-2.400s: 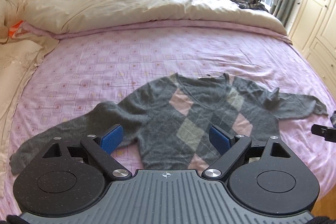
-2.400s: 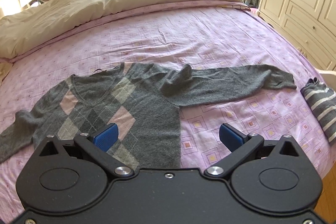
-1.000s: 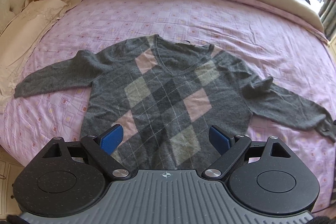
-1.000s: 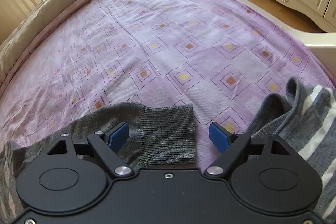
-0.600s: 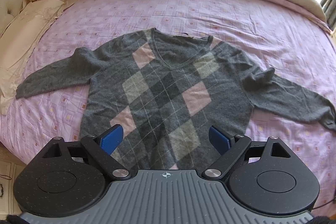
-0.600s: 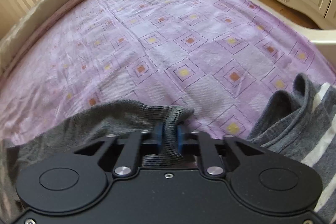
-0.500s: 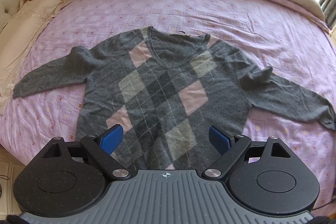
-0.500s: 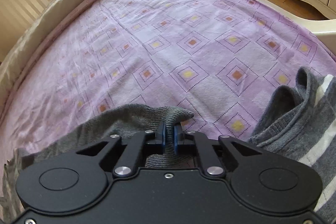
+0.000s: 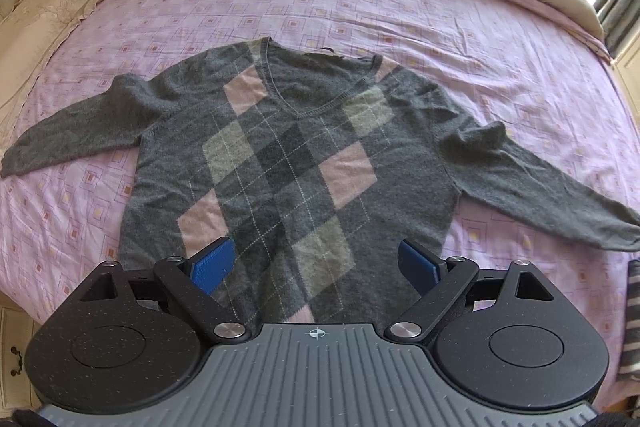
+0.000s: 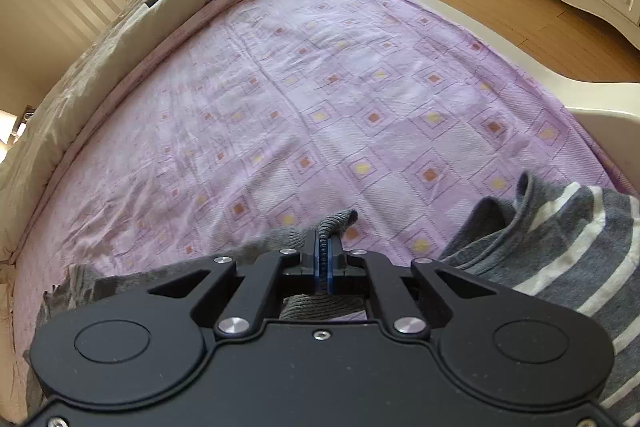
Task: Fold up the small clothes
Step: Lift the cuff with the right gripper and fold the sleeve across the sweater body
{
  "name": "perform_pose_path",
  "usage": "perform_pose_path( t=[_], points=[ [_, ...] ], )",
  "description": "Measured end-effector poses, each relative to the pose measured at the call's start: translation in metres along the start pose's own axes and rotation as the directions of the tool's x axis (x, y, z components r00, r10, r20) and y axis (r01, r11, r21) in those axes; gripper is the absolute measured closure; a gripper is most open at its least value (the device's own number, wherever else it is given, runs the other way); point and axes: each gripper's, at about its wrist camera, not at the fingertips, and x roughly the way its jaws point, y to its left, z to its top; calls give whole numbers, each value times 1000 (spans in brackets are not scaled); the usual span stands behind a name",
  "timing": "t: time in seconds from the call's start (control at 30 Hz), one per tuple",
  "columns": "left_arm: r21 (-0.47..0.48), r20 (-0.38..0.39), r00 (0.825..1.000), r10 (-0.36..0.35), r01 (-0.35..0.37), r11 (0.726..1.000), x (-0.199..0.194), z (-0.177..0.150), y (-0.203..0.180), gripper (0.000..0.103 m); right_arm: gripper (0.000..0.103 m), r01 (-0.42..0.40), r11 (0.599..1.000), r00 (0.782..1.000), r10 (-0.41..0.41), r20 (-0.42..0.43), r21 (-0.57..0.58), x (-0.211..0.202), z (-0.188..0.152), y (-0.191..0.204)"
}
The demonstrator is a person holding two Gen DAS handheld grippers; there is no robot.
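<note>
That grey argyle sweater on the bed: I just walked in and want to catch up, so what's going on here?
A person holding two grippers is starting to fold the grey argyle V-neck sweater, spread face up on the pink patterned bedsheet. The right gripper has its jaws shut on the ribbed grey sleeve cuff, beside a grey-and-white striped garment. The left gripper hovers with jaws open over the sweater's hem. No fold is made yet.

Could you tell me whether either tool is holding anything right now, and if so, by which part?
The right tool is shut on the sweater at its sleeve cuff. The left tool is open and holds nothing.
</note>
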Motion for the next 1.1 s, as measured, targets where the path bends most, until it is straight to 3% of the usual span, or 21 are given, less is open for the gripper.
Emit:
perform_pose_path(
  t=[0.17,0.3,0.57,0.83,1.1],
  points=[
    [-7,38,999,8,-8,1000,-10,-5,15,14,95,-114,992,991,108,81,62,-24,-1,26],
    [-28,45,999,4,-2,1000,-8,-10,33,14,95,-174,985,979,172,107,5,-41,-1,65],
    [-20,55,998,-36,37,999,6,-7,74,14,95,-284,951,953,294,79,-120,-49,-22,188],
    [49,45,993,-108,105,993,28,10,142,14,95,-373,905,924,382,4,-203,-25,-95,344],
    [91,12,992,-124,122,988,58,30,230,14,95,-436,871,900,421,-114,-228,34,-194,483]
  ],
)
